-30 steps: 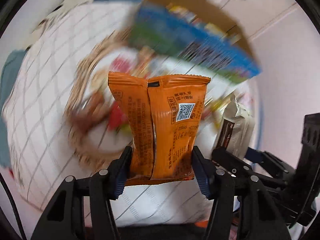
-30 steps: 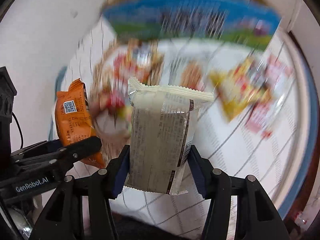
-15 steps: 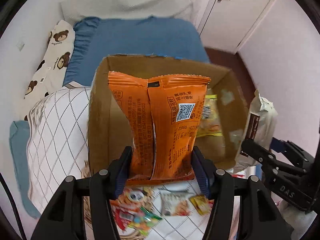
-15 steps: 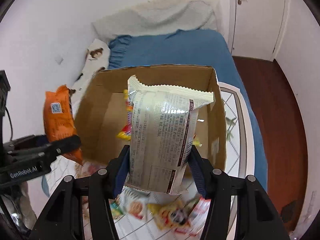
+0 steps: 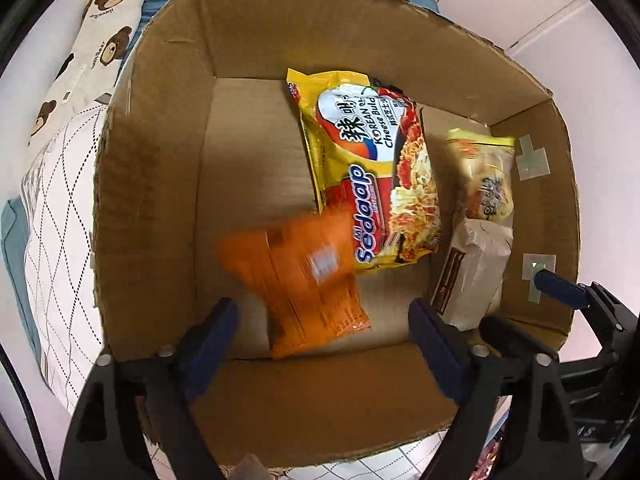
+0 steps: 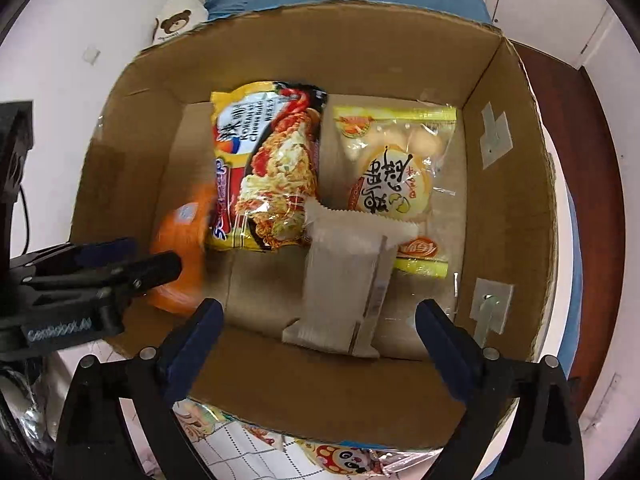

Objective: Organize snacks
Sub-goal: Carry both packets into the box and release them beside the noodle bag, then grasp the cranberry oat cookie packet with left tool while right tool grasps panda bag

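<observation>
Above the open brown cardboard box (image 5: 152, 184), we hold both tongs spread wide and empty. Half a second ago the left tongs (image 5: 324, 340) clamped the orange foil snack packet (image 5: 304, 280) and the right tongs (image 6: 318, 340) clamped the pale cream wrapped snack bar (image 6: 344, 280); both are now released. We find the orange packet blurred and apart from the fingers, so we judge it to be falling or just landing near the box's near wall, its upper edge overlapping the lower corner of the yellow and red instant noodle packet (image 5: 372, 168). The cream bar appears slightly blurred too, lying towards the right side of the box floor, its top edge over the lower part of the clear and yellow pastry bag (image 6: 392, 176). Noodle packet and pastry bag lie flat, side by side.

We judge this drop complete: four items are in the box. Below the near wall of the box, in the right wrist view, more bright cartoon-printed snack packets (image 6: 340, 454) remain on the white grid-patterned cloth (image 6: 244, 460), so sorting is unfinished. Next, in our judgement, both tongs must withdraw over the near wall and return for those. One risk noted: items dropped loose pile unevenly and may crush the pastry.
</observation>
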